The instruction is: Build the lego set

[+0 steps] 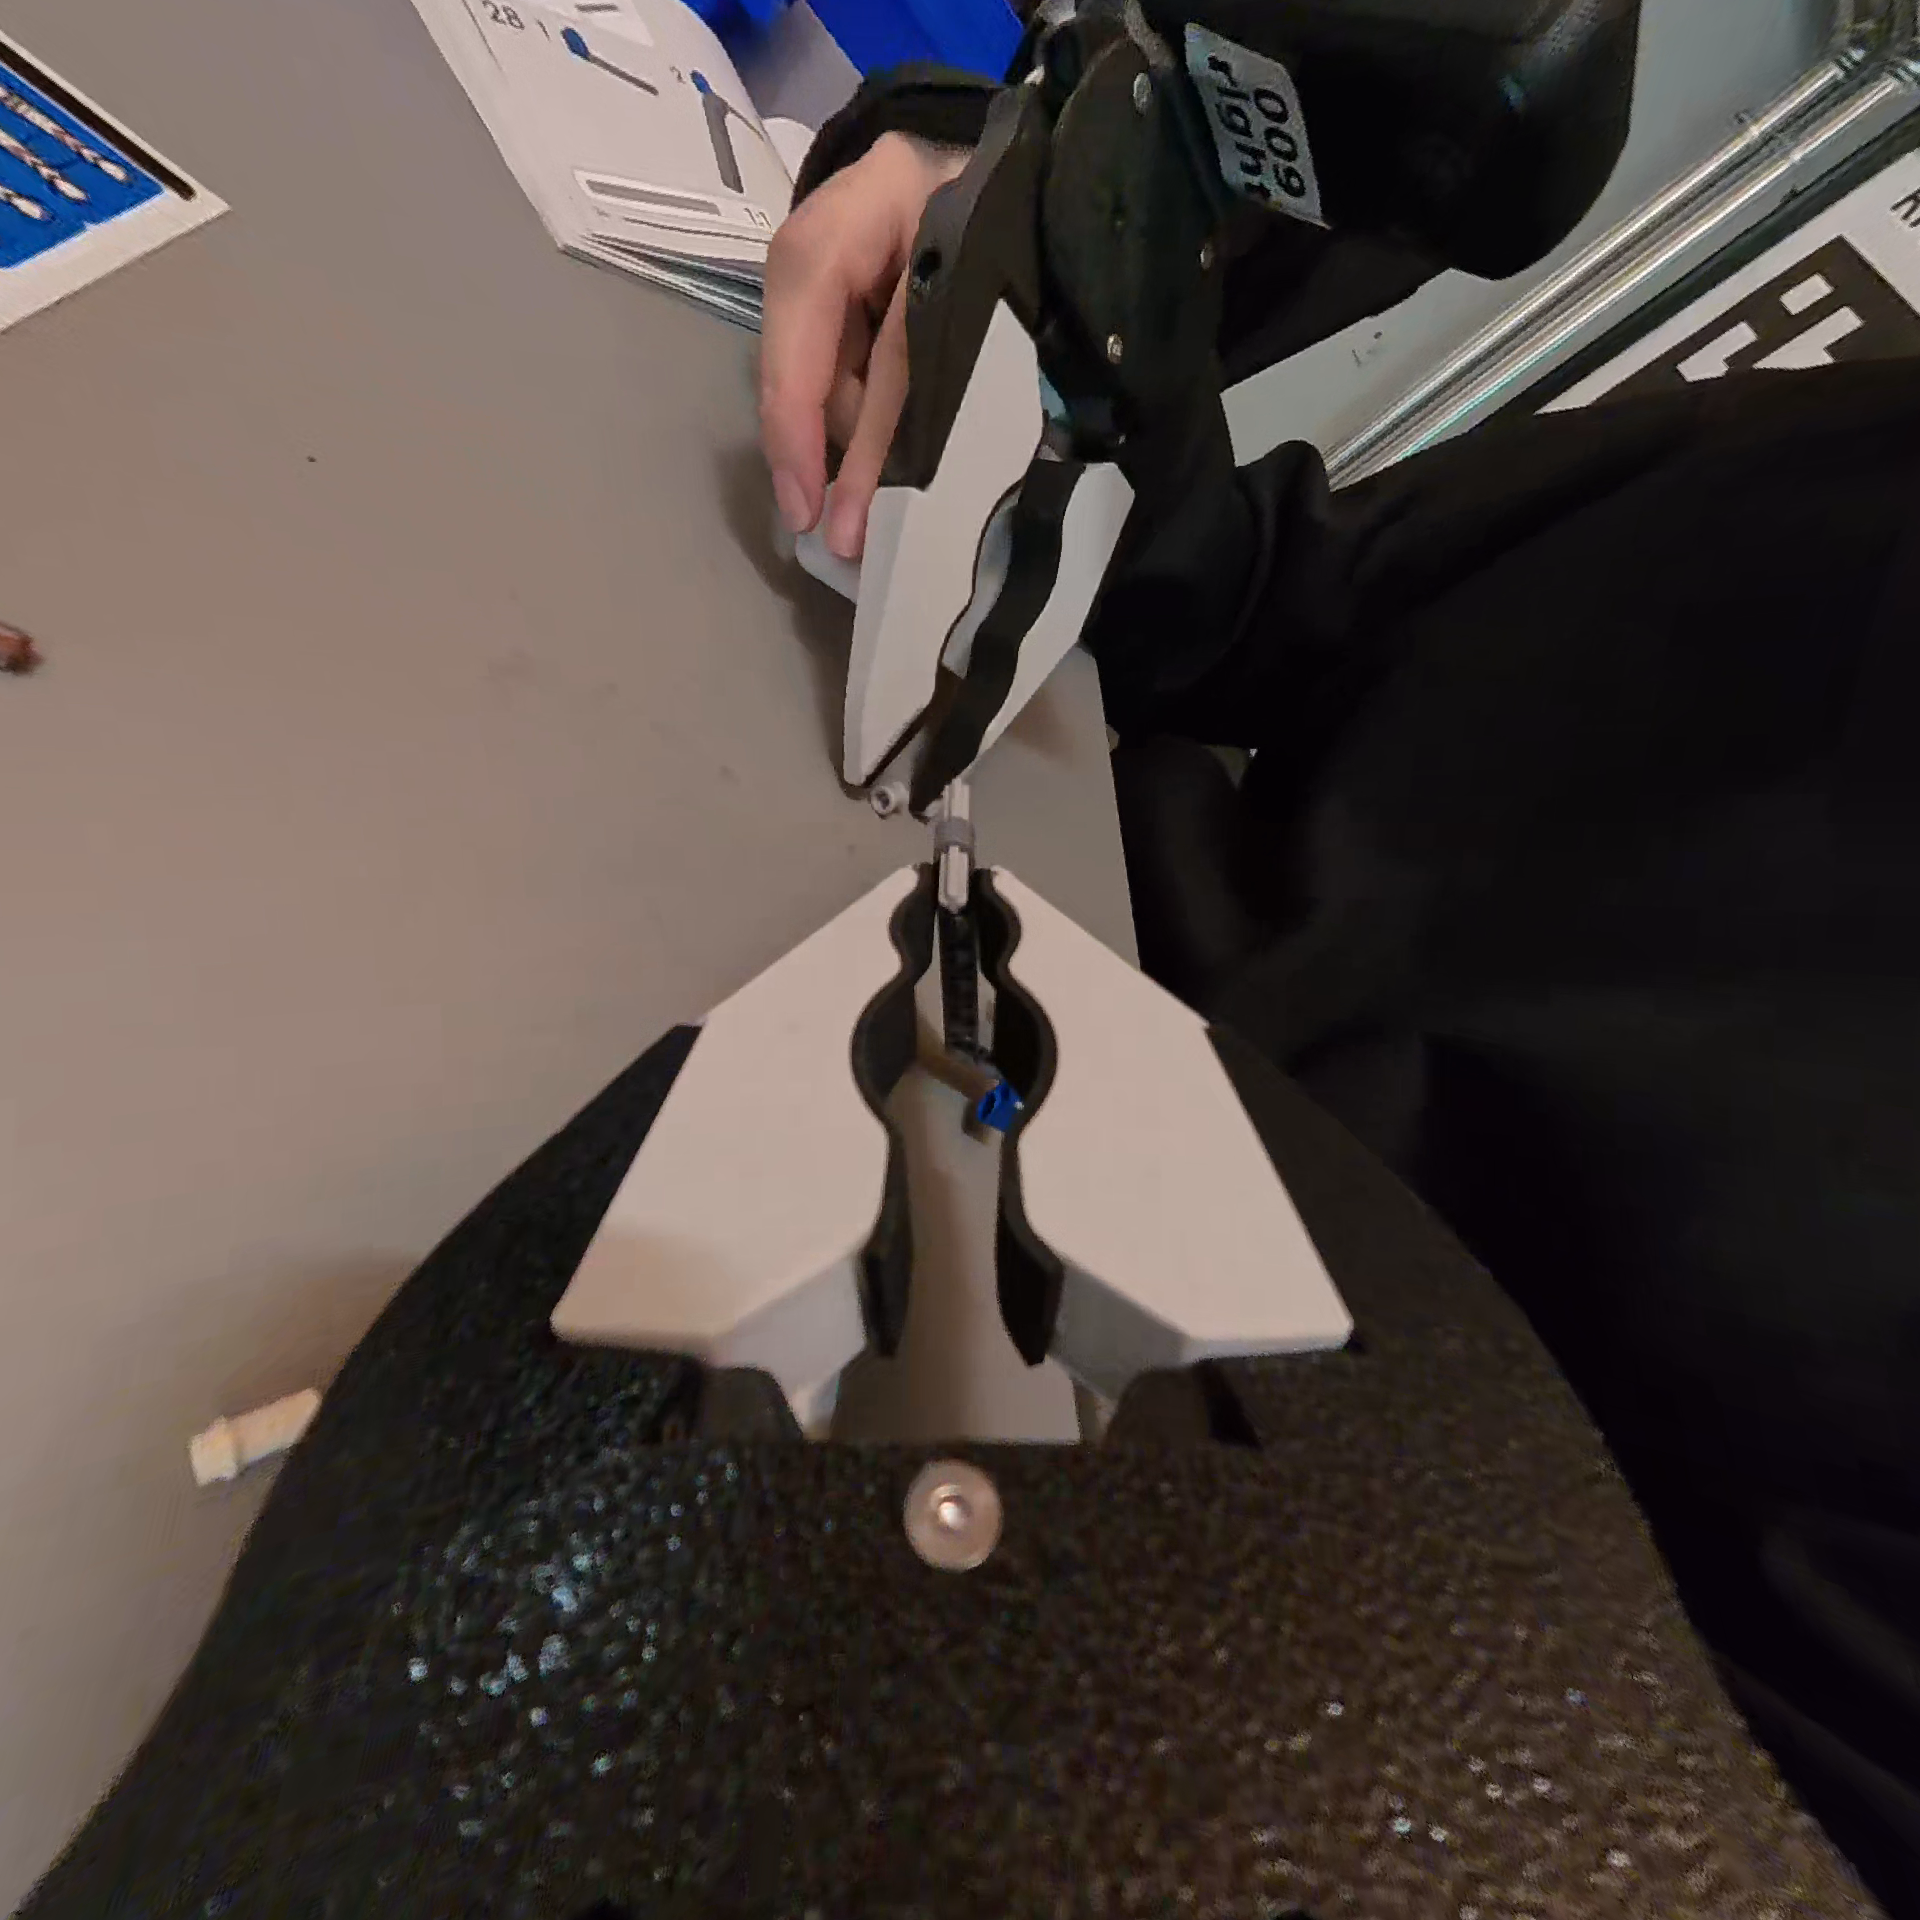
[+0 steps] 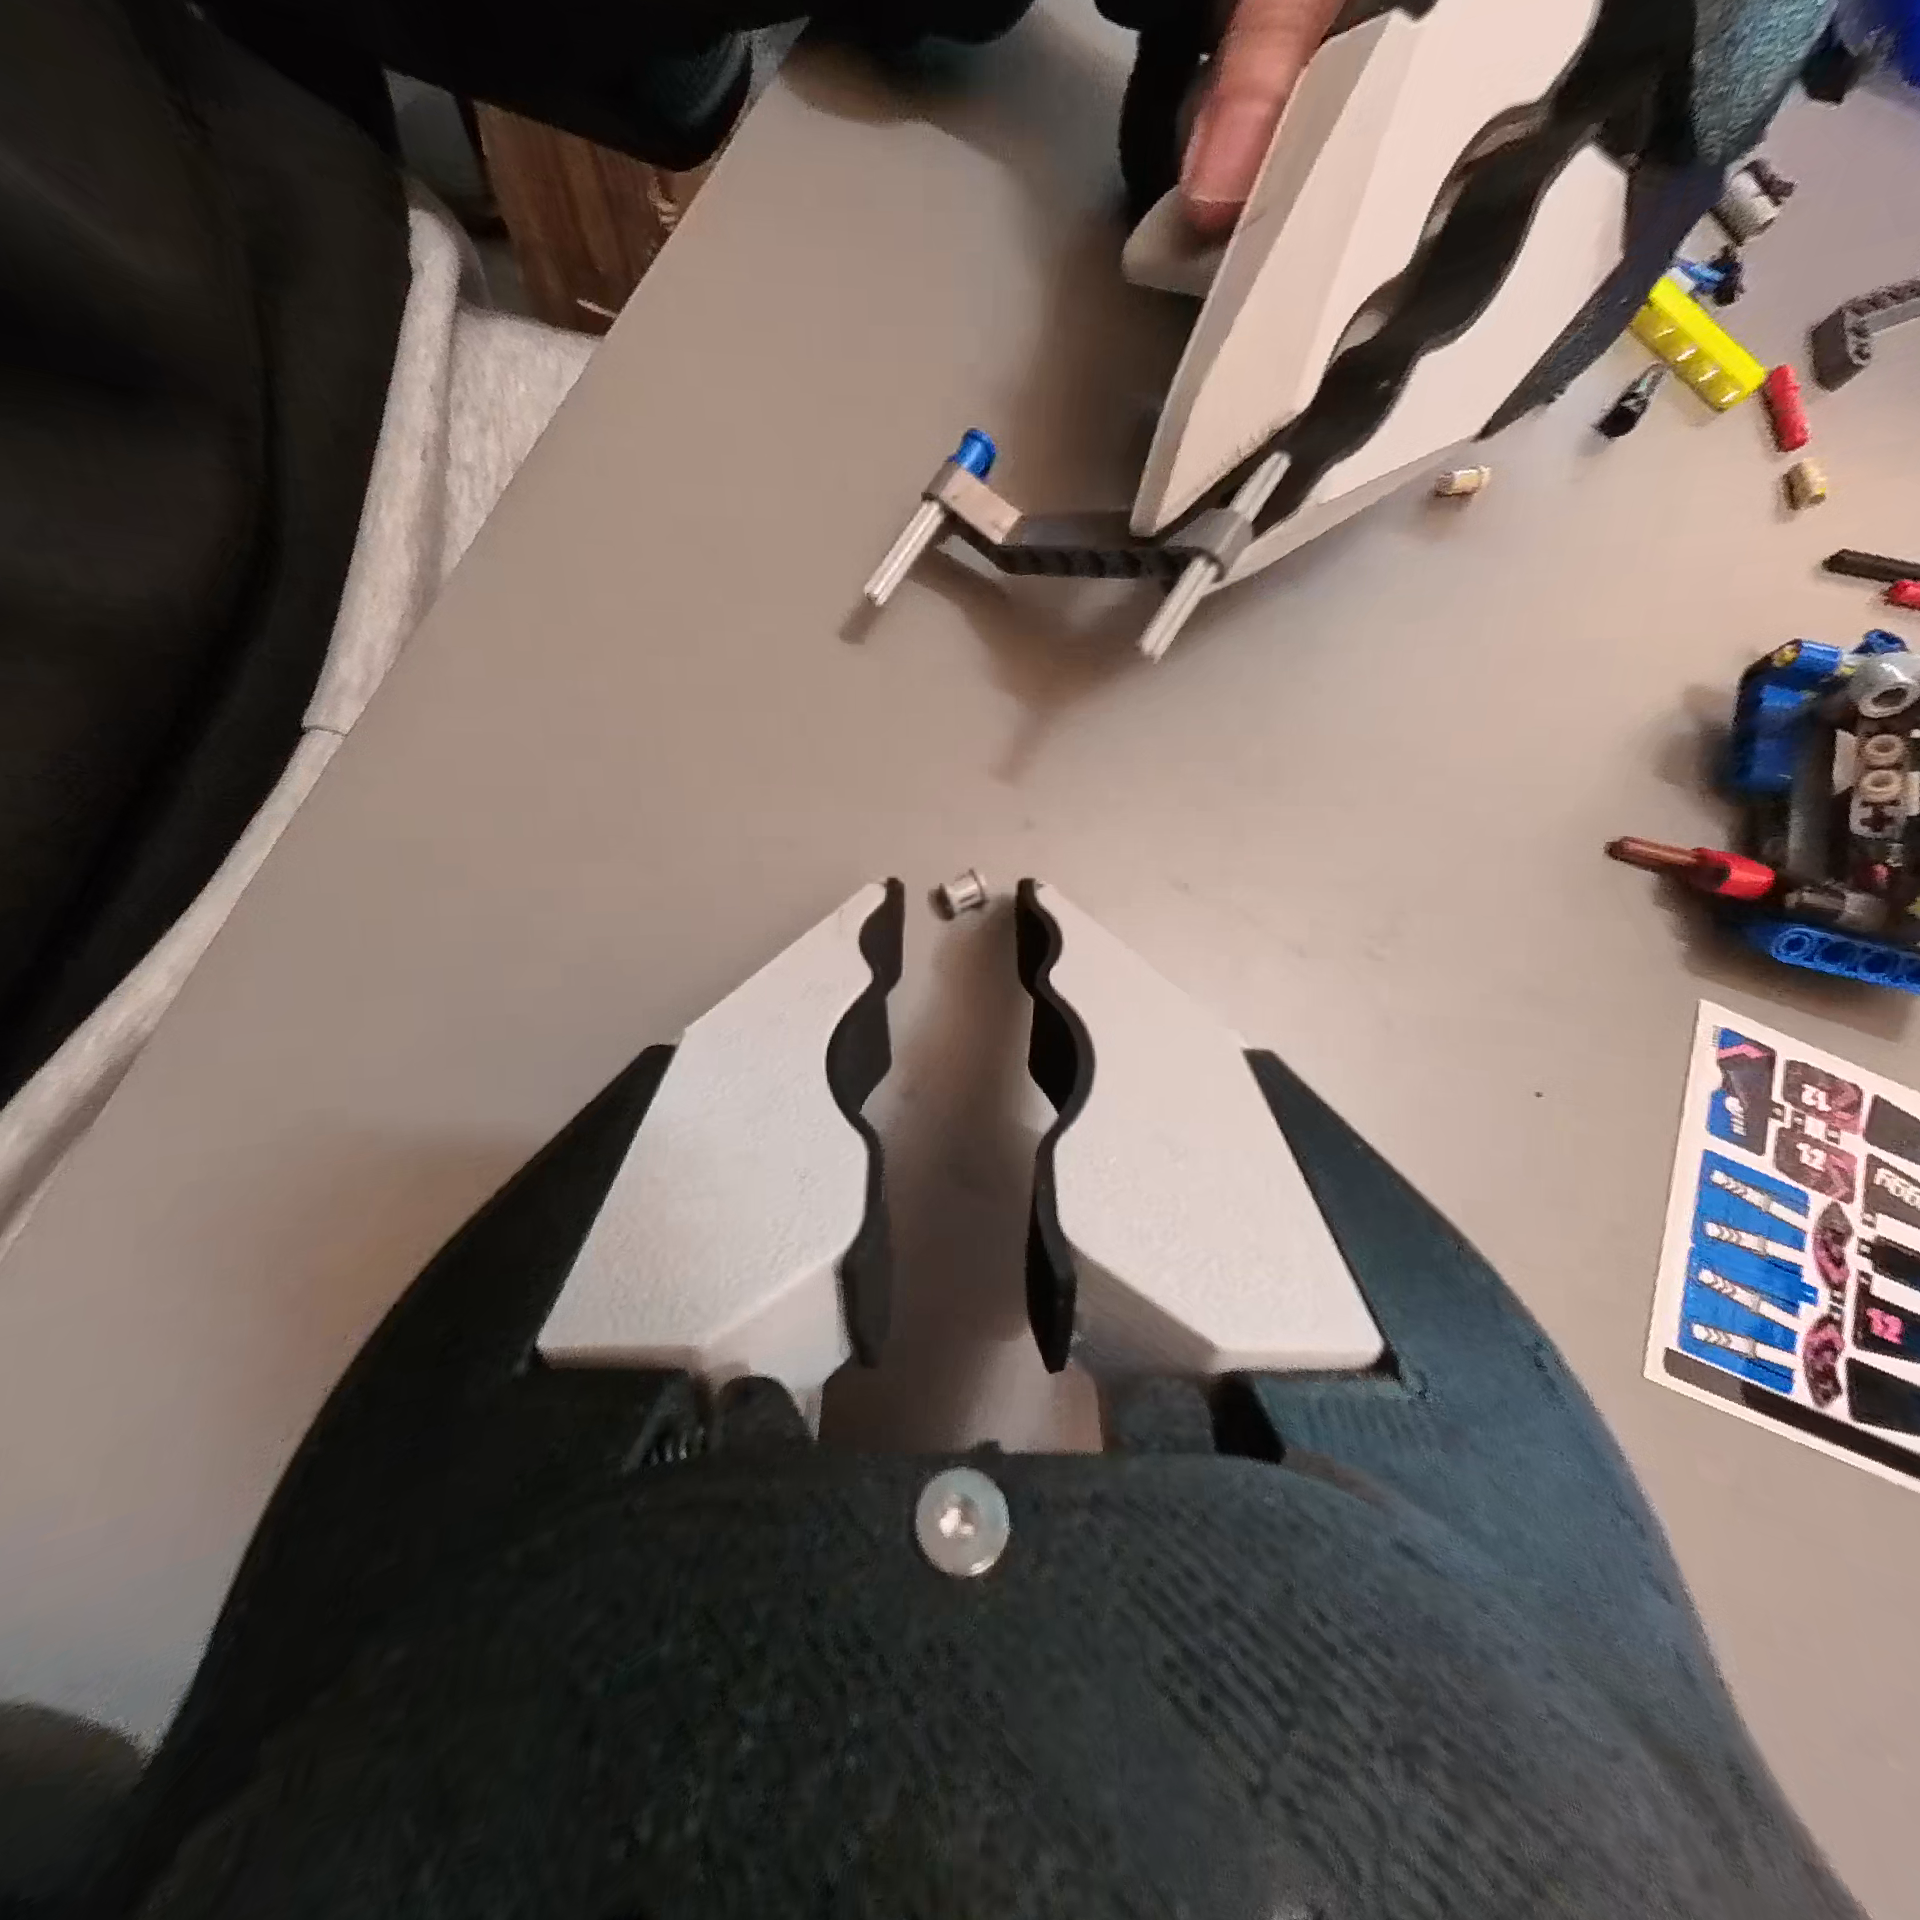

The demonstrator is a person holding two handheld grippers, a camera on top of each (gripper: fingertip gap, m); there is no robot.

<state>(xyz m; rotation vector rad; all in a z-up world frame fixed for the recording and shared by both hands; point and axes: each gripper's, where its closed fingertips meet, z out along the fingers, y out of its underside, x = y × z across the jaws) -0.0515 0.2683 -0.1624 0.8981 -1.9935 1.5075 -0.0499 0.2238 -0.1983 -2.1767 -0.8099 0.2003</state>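
Left gripper (image 2: 1236, 509) pinches the small lego assembly (image 2: 1049, 545) at one light grey axle; black beam, second axle and blue pin stick out over the grey table (image 2: 623, 727). In the left wrist view the beam (image 1: 961, 987) runs between its fingers. Right gripper (image 2: 956, 894) is slightly spread, holding nothing, tips low over the table with a tiny grey bush (image 2: 958, 896) lying between them. Partly built blue and black model (image 2: 1829, 800) sits at the right, sticker sheet (image 2: 1797, 1236) just beside it, loose yellow, red and black pieces (image 2: 1704, 348) farther back. Instruction booklet (image 1: 634, 145) lies open in the left wrist view.
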